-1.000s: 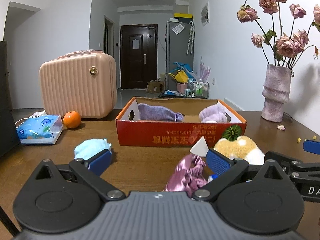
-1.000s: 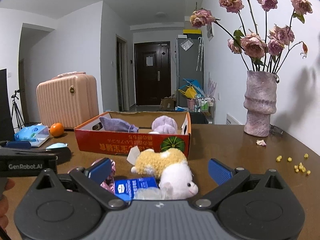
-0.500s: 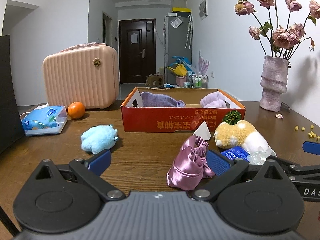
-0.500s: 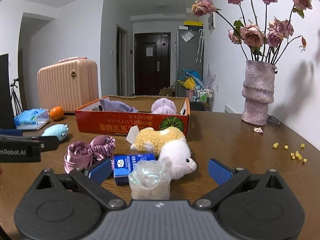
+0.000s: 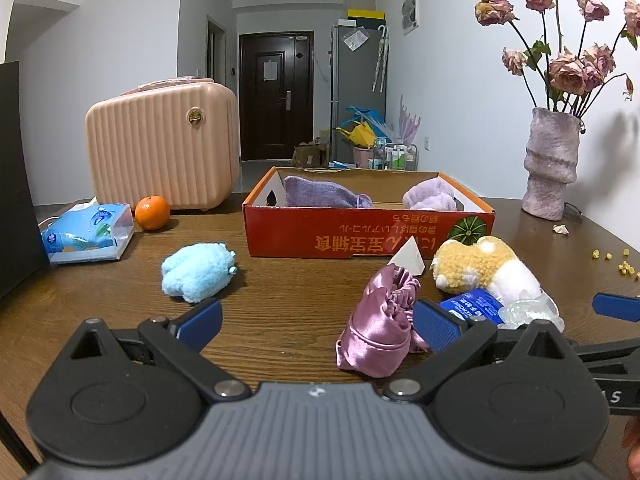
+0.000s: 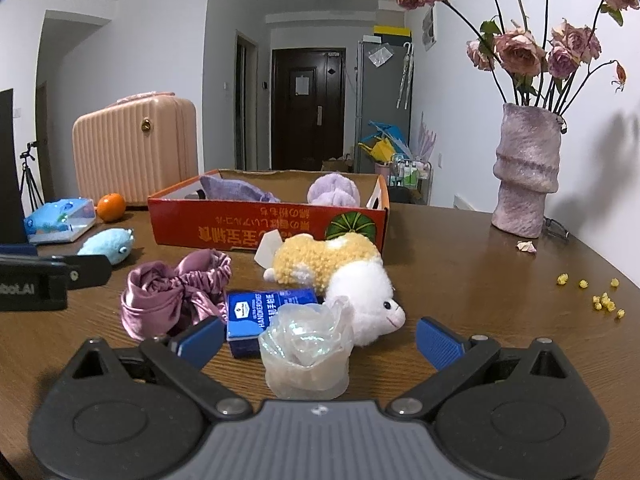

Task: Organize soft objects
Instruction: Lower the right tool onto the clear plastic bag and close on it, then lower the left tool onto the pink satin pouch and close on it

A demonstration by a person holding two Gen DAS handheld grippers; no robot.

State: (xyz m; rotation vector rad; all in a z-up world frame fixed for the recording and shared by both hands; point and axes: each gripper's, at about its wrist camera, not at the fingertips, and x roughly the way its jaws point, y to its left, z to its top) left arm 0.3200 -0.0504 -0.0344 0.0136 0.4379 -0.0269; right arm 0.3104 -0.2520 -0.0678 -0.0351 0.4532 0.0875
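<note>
An orange cardboard box (image 5: 360,236) (image 6: 256,232) on the wooden table holds a purple cloth pouch (image 5: 324,194) and a lilac plush (image 5: 430,196). In front of it lie a pink satin scrunchie bag (image 5: 380,332) (image 6: 172,292), a yellow-and-white plush (image 5: 476,268) (image 6: 340,264) and a light blue plush (image 5: 198,272) (image 6: 108,242). My left gripper (image 5: 316,324) is open and empty, the pink bag near its right finger. My right gripper (image 6: 320,338) is open and empty, a clear plastic flower cup (image 6: 306,350) between its fingers.
A blue handkerchief pack (image 6: 264,316) lies by the plush. A pink suitcase (image 5: 164,144), an orange (image 5: 152,212) and a tissue pack (image 5: 86,236) stand at the left. A vase of dried roses (image 6: 524,176) stands at the right, yellow crumbs (image 6: 600,300) near it.
Both grippers have pulled back from the box, so more of the table and the loose items in front of them show. Both stay open and empty.
</note>
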